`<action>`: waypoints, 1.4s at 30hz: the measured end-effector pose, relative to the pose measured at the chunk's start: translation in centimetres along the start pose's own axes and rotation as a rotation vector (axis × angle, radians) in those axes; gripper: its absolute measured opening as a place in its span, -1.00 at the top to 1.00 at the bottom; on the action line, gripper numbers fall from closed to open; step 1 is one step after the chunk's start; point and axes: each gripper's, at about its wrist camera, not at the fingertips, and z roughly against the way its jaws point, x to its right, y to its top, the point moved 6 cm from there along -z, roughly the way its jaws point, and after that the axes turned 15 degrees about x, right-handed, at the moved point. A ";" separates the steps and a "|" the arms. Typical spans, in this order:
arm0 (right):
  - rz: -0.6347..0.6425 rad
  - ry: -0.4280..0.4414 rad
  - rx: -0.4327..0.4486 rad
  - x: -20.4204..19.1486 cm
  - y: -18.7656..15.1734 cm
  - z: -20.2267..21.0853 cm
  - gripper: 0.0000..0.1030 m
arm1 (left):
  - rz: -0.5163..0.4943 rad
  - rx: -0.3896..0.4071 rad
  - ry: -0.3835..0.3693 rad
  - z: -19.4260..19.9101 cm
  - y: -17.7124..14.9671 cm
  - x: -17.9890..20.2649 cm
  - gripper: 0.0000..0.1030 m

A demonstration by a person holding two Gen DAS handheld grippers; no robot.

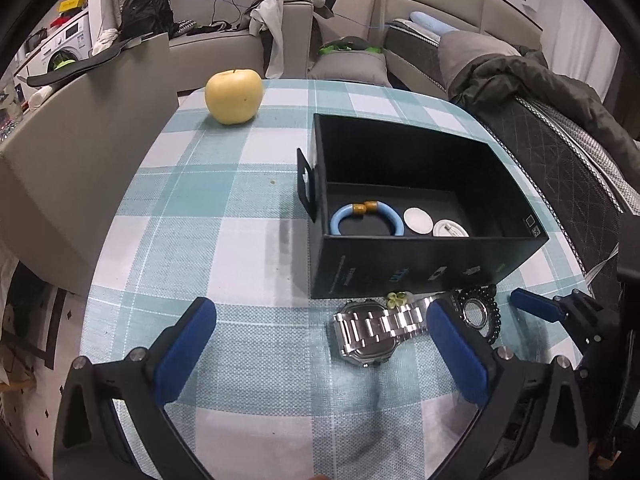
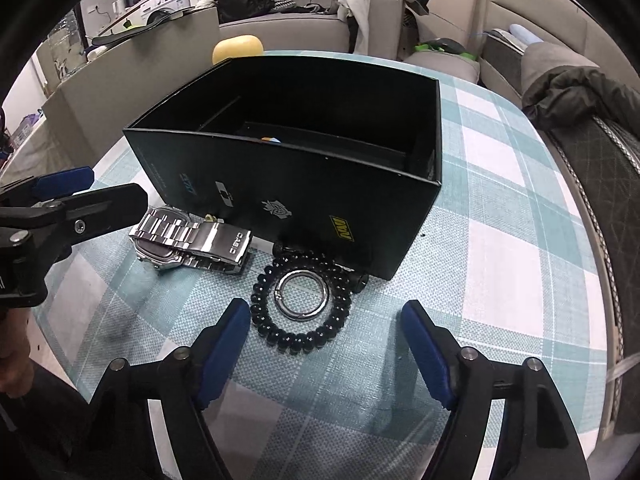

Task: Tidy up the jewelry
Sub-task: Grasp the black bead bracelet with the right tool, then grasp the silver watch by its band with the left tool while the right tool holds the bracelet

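Note:
A silver metal-band watch (image 1: 372,332) lies on the checked cloth in front of the black open box (image 1: 420,256), between the fingers of my open left gripper (image 1: 320,344) and close to its right finger. A black bead bracelet (image 2: 302,304) with a silver ring (image 2: 304,294) inside it lies just ahead of my open right gripper (image 2: 326,344); the pads do not touch it. Inside the box lie a blue bangle (image 1: 366,220) and two white discs (image 1: 418,220). A small yellow-green flower piece (image 1: 396,299) sits by the box wall.
A yellow apple (image 1: 234,96) stands at the far left of the table (image 1: 240,240). A grey sofa with clothes lies beyond, and a dark jacket (image 1: 520,80) to the right. The table's right edge runs close to the box. The watch (image 2: 192,244) lies left of the bracelet.

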 end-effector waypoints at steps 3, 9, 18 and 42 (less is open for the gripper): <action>-0.001 0.004 0.010 -0.3 0.0 0.1 -0.34 | 0.012 -0.007 -0.006 -0.2 -0.1 -0.2 -0.98; 0.023 0.029 0.017 -1.3 -0.2 0.7 0.07 | -0.006 -0.022 -0.007 -0.5 -0.6 -0.2 -0.98; -0.045 0.081 0.019 -0.2 -0.1 1.5 0.31 | -0.002 -0.031 -0.013 -0.8 -0.7 0.1 -0.98; -0.121 0.151 0.110 1.0 2.0 3.4 0.30 | -0.052 -0.135 -0.049 -2.1 -2.8 1.7 -0.98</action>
